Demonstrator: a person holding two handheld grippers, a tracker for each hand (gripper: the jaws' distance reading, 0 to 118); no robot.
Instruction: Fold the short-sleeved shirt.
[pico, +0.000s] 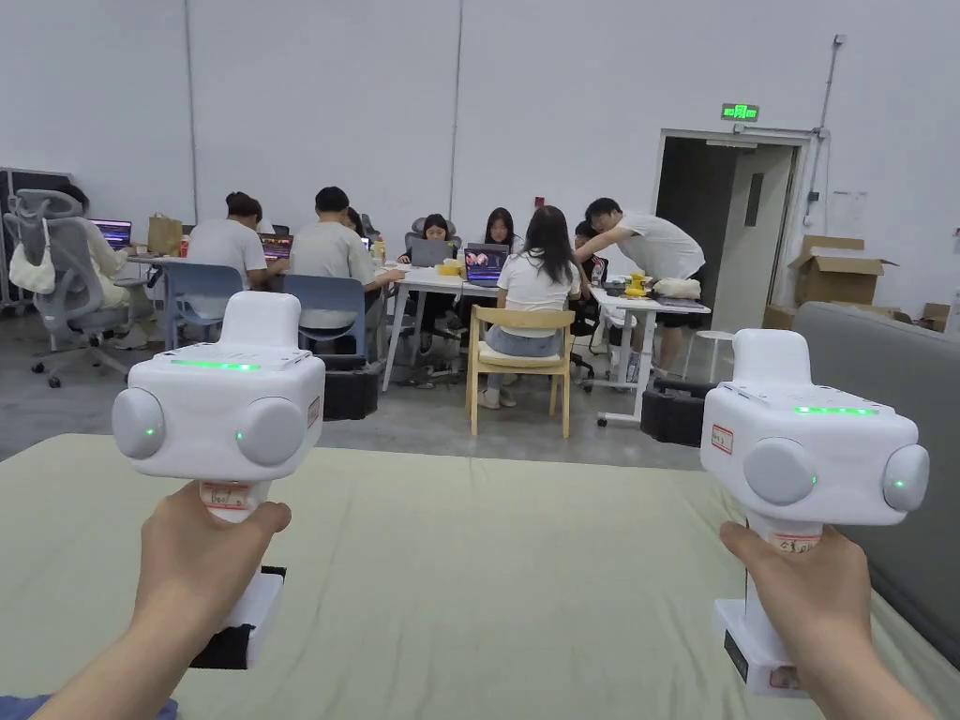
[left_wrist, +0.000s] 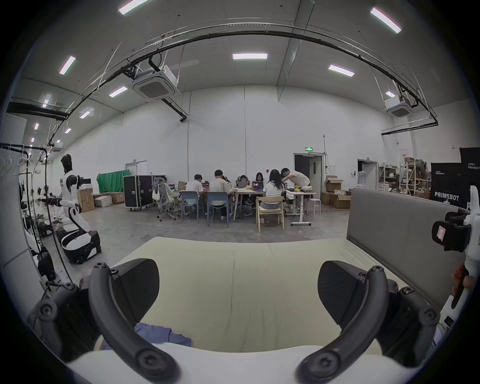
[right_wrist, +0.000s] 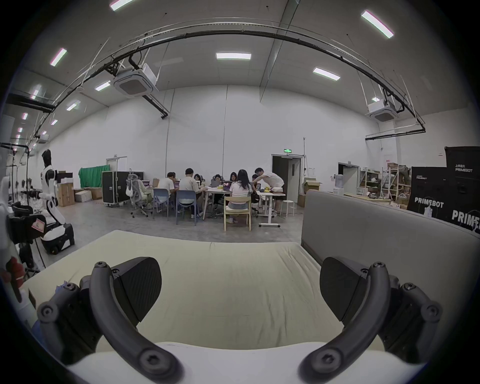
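Observation:
A blue piece of cloth, the shirt (left_wrist: 161, 335), lies bunched at the near left edge of the pale yellow mattress (pico: 487, 581); a corner of the shirt (pico: 37, 705) peeks in at the bottom left of the head view. Most of it is hidden. My left gripper (left_wrist: 237, 288) hangs above the mattress with its jaws wide apart and nothing between them. My right gripper (right_wrist: 240, 283) is held level beside it, also open and empty. From the head view I see their white housings from behind, left (pico: 220, 412) and right (pico: 811, 450), each in a hand.
A grey padded panel (pico: 881, 394) runs along the mattress's right side. Beyond the far edge, several people sit at tables (pico: 441, 279), with a wooden chair (pico: 520, 361) nearest. A white humanoid robot (left_wrist: 70, 197) stands at far left; black cases (right_wrist: 446, 192) are at right.

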